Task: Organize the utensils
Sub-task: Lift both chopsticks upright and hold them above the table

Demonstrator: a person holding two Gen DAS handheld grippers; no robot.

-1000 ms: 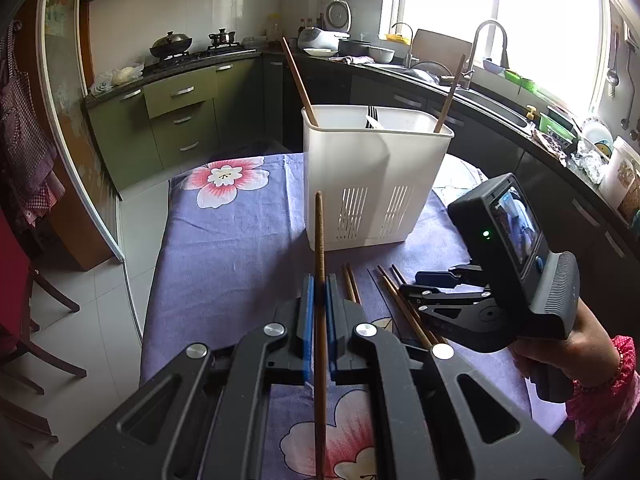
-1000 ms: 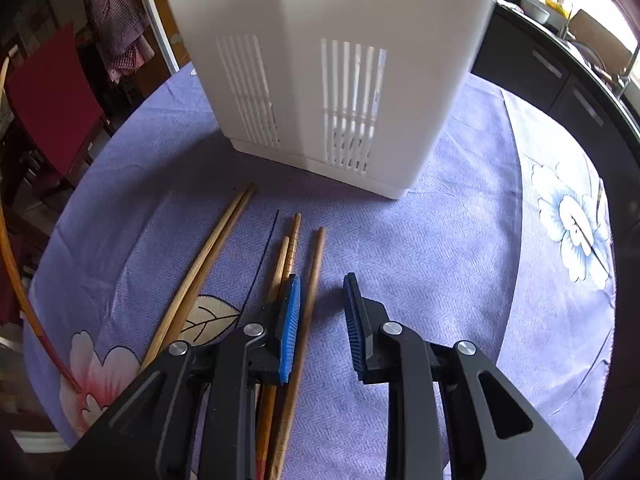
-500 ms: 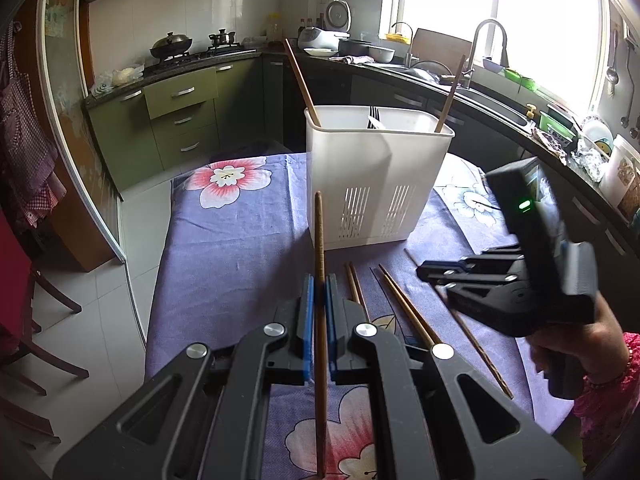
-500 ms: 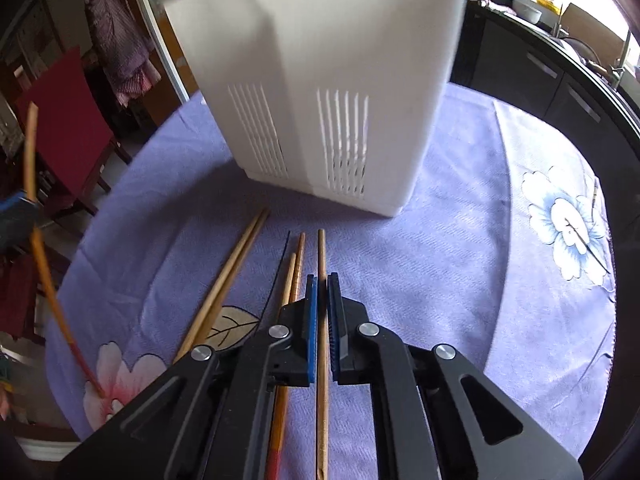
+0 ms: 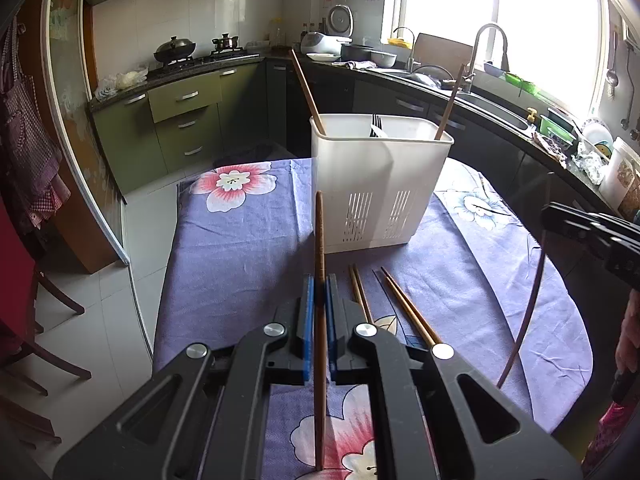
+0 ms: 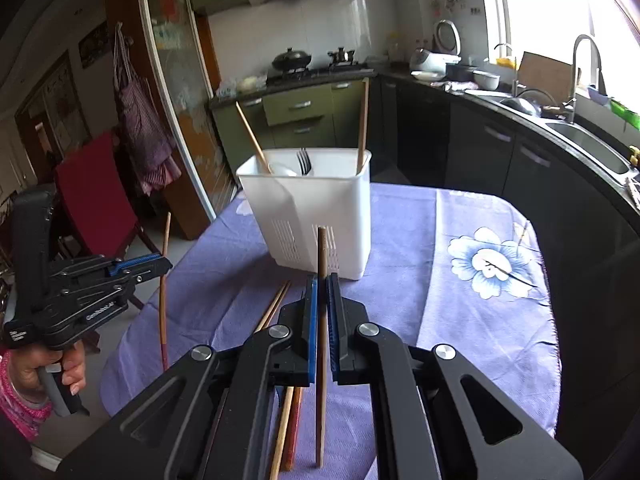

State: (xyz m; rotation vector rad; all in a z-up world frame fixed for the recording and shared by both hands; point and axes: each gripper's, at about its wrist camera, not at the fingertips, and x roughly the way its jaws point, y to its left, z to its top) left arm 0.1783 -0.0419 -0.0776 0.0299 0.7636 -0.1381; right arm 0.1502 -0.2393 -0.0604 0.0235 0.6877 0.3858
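Chopsticks: one in each of my grippers, both lifted off the bench (image 5: 240, 240).
Left gripper (image 5: 319, 292): fingers clamped on left chopstick (image 5: 319, 240), long axis running 6 to 12 straight out past the fingertips.
Right gripper (image 6: 321, 296): fingers pinched on right chopstick (image 6: 321, 264), same 6-to-12 axis, tip toward the caddy.
Caddy (image 6: 316, 216): white, upright, dead ahead at 12 from both grippers, open top above both stick tips.
Contents: fork (image 6: 304, 160) and two chopsticks already standing inside.
Nearer hand: I judge the right.
Key relation: sticks point at the caddy wall; I must raise and tip them vertical.
Loose chopsticks (image 5: 404, 308): on bench at 1 o'clock of my left fingers.
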